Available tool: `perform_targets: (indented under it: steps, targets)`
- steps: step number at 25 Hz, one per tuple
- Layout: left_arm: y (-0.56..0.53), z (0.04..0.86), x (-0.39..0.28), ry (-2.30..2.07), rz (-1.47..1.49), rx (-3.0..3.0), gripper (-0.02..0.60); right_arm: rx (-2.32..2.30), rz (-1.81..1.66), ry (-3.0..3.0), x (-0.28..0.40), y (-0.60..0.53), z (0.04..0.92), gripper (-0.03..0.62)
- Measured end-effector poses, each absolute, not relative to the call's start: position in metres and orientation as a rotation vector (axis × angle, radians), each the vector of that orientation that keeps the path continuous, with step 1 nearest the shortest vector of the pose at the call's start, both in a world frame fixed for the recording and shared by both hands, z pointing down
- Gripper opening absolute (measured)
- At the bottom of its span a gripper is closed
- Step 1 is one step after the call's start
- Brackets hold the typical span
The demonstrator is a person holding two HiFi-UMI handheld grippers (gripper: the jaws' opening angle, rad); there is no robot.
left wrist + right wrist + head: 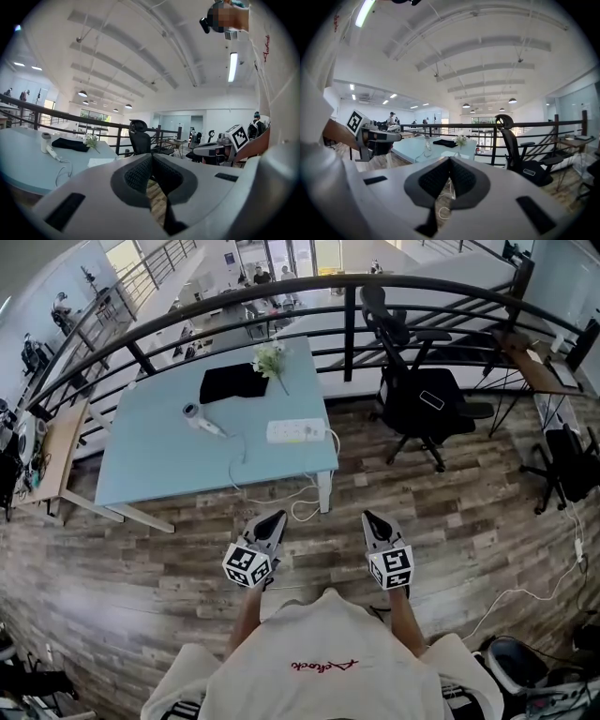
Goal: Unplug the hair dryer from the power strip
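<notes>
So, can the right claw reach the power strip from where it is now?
Probably not yet: the right claw hangs over the floor, short of the table. The power strip lies uncovered near the table's near corner, so stepping closer should do.

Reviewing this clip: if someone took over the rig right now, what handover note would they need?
Left gripper: shut, empty.
Right gripper: shut, empty.
Both are over the wooden floor, short of the table.
The hair dryer lies on the table, left of the white power strip. Its cord trails toward the table's near edge. The plug is too small to make out.
Done: nothing; neither gripper is at the table yet.
Left: step up to the table, probably steady the strip with one gripper, and pull the plug with the other.
</notes>
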State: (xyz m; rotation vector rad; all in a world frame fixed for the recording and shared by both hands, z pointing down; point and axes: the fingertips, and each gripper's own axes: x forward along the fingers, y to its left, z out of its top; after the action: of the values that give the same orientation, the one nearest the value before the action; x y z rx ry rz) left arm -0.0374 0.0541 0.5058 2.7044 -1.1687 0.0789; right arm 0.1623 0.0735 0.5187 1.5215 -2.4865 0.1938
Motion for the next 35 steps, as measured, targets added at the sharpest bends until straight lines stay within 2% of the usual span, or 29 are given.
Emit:
perform_targets:
  steps: [18, 35]
  targets:
    - [0.047, 0.527, -0.045, -1.208, 0.083, 2.647, 0.012, 1.442, 0.226, -2.505, 0.15, 0.06, 0.537, 0.017]
    - [-0.043, 0.535, -0.059, -1.175, 0.042, 2.665, 0.012, 1.453, 0.209, -2.482, 0.132, -0.024, 0.545, 0.017]
